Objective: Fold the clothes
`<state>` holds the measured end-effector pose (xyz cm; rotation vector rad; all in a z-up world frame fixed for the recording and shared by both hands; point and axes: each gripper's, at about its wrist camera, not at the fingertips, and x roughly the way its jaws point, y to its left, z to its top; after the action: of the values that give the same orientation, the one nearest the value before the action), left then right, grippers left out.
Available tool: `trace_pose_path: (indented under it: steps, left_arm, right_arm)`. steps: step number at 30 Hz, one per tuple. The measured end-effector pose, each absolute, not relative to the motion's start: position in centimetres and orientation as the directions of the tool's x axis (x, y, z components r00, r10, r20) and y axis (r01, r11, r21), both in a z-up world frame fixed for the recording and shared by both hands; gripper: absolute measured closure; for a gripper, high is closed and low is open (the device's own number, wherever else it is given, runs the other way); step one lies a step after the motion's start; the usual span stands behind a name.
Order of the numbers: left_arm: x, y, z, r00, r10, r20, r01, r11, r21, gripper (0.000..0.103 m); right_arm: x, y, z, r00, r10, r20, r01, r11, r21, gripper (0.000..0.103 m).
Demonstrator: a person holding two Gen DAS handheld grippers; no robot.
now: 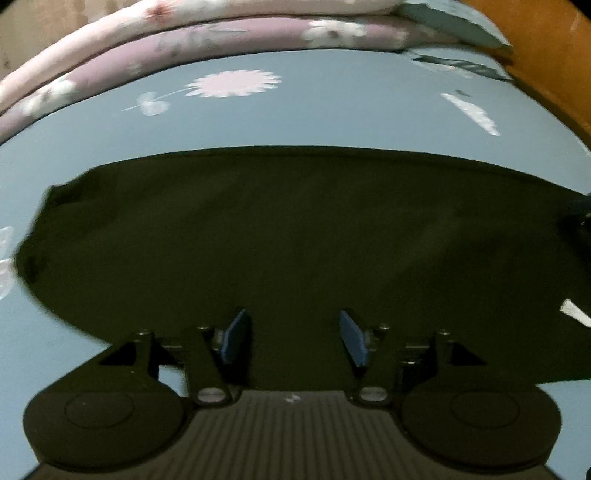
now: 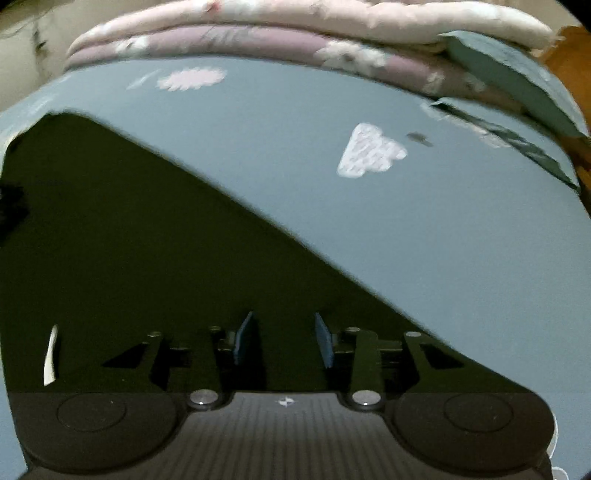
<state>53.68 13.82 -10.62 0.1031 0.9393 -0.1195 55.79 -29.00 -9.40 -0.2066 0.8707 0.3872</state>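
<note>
A dark olive garment [image 1: 288, 229] lies flat on a blue-grey bedsheet with pale flower prints [image 1: 332, 110]. My left gripper [image 1: 291, 334] hovers over the garment's near edge, its blue pads apart with nothing pinched between them. In the right wrist view the same garment [image 2: 122, 236] fills the left half, its edge running diagonally down to the right. My right gripper [image 2: 283, 338] stands over the cloth near that edge, jaws apart and empty. A small white tag [image 2: 50, 356] shows on the garment at the left, also seen as a white tag [image 1: 574, 314] at the right in the left wrist view.
Folded pink and mauve floral quilts [image 1: 207, 33] are stacked along the far side of the bed, the same quilts [image 2: 295, 33] showing in the right wrist view. An orange-brown wooden headboard [image 1: 546, 48] rises at the far right. Bare sheet [image 2: 443, 240] lies right of the garment.
</note>
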Motion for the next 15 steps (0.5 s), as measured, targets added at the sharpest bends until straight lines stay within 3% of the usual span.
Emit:
trace_pose_path:
  steps: [8, 13, 15]
  left_arm:
    - [56.6, 15.4, -9.8, 0.637, -0.047, -0.769, 0.082, 0.997, 0.007, 0.045]
    - [58.1, 17.1, -11.9, 0.632, -0.006, -0.775, 0.026, 1.000, 0.013, 0.045]
    - [58.4, 17.4, -12.0, 0.649, 0.015, -0.761, 0.015, 0.999, 0.032, 0.045]
  right_arm:
    - [57.9, -20.7, -6.8, 0.493, 0.398, -0.773, -0.500, 0.857, 0.122, 0.062]
    - [59.8, -15.6, -9.5, 0.502, 0.285, -0.817, -0.505, 0.863, -0.009, 0.062]
    - [60.6, -14.9, -10.1, 0.553, 0.249, -0.795, -0.480, 0.875, -0.060, 0.054]
